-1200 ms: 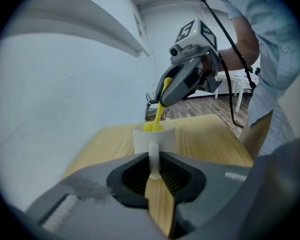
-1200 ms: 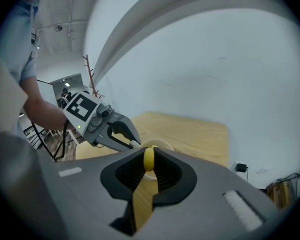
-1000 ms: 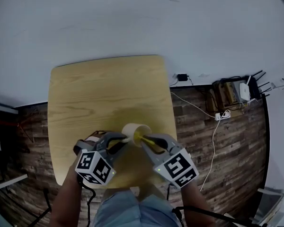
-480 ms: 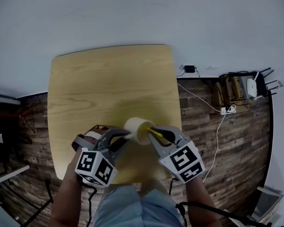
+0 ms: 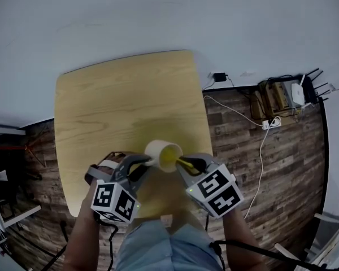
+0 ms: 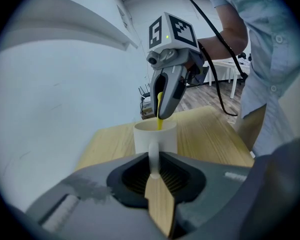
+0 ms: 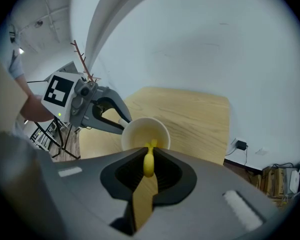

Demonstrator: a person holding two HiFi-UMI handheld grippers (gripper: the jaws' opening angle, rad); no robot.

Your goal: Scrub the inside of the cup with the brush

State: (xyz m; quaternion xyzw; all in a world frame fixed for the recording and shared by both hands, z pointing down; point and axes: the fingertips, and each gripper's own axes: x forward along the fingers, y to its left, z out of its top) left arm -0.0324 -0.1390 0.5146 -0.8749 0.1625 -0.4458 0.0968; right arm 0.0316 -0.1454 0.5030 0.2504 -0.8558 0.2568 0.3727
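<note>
Bristles of the brush (image 5: 182, 163): out of sight, sunk inside the cup (image 5: 163, 155); only the yellow handle on show, from the rim back to the right hand-held gripper (image 5: 185, 165). Cup base: masked in the head view by the cup's own tilted wall, so no telling whether resting on the table (image 5: 118, 106) or lifted off it. Cup handle: largely swallowed by the left hand-held gripper (image 5: 150, 162). Forearms (image 5: 85, 236): cut off at the bottom of the head view, with a lap in light blue cloth below the table's near edge.

Around: pale wooden table with rounded corners; dark plank floor (image 5: 271, 168) on either side; white wall (image 5: 158, 16) beyond the far edge. Off the right edge, along the wall: plug adapter (image 5: 218, 77), white cable (image 5: 254, 168) trailing over the planks, router (image 5: 298, 94) with black aerials on a low stand.

Left hand-held gripper: jaws clamped on the cup's white loop handle, seen plainly in the left gripper view. Right hand-held gripper: jaws closed on the yellow brush handle, pointing down into the cup's mouth.

Cup: white outside, yellowish within, mouth tipped toward the right hand-held gripper, between the two hand-held grippers, over the table close to its near edge and nearer the right-hand near corner.
</note>
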